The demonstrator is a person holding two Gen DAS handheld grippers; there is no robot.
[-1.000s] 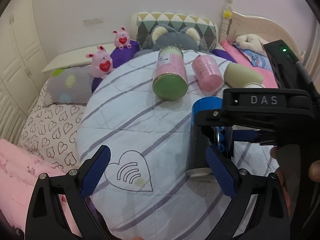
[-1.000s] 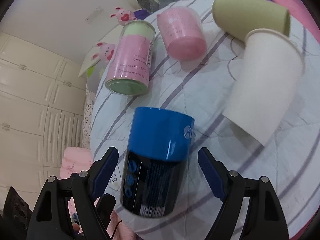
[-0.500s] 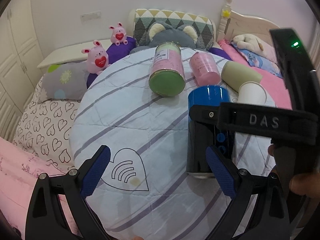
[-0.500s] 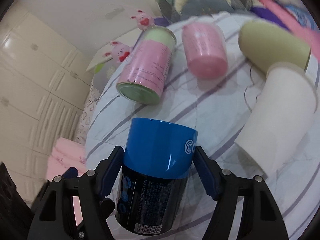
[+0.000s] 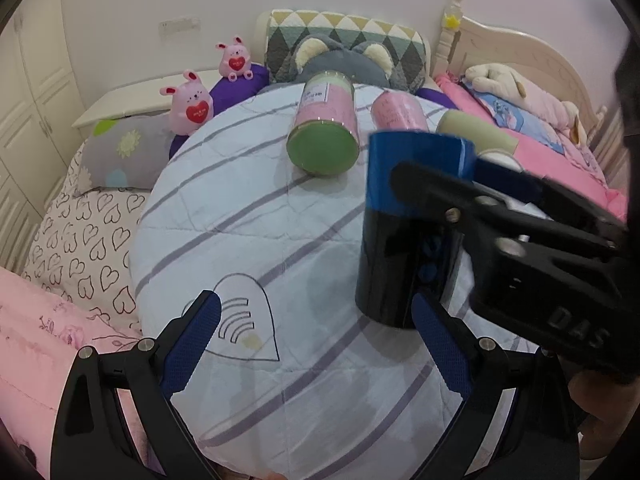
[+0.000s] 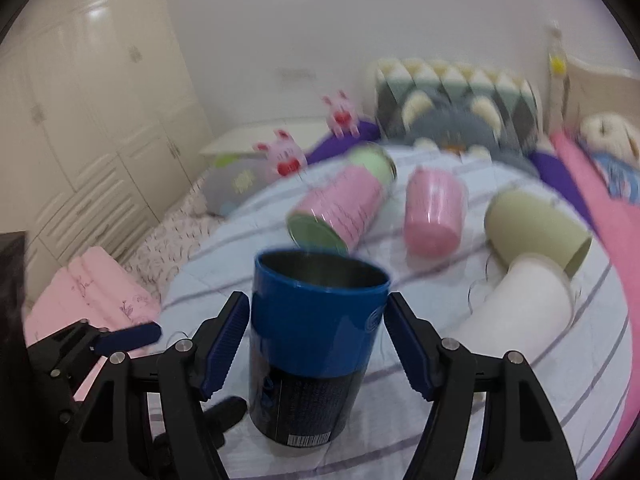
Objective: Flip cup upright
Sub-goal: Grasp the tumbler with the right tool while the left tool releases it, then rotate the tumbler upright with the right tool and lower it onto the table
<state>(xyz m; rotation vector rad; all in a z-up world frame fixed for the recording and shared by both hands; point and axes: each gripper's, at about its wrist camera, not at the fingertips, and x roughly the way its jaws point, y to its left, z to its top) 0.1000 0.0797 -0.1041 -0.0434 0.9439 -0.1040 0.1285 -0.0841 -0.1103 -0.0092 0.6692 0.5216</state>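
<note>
The blue-and-black cup is held upright with its open steel mouth up, just above the striped round table. My right gripper is shut on the cup, one pad on each side. In the left wrist view the cup hangs at the right with the right gripper's black arm across it. My left gripper is open and empty, low over the table's front, left of the cup.
A pink-and-green can, a pink cup, an olive cup and a white paper cup lie on their sides on the table's far half. Bed pillows and plush toys surround it.
The right gripper closed on the blue cup, lifted it off the table and tilted it upright so its open mouth now shows. The left gripper stayed open in place.
</note>
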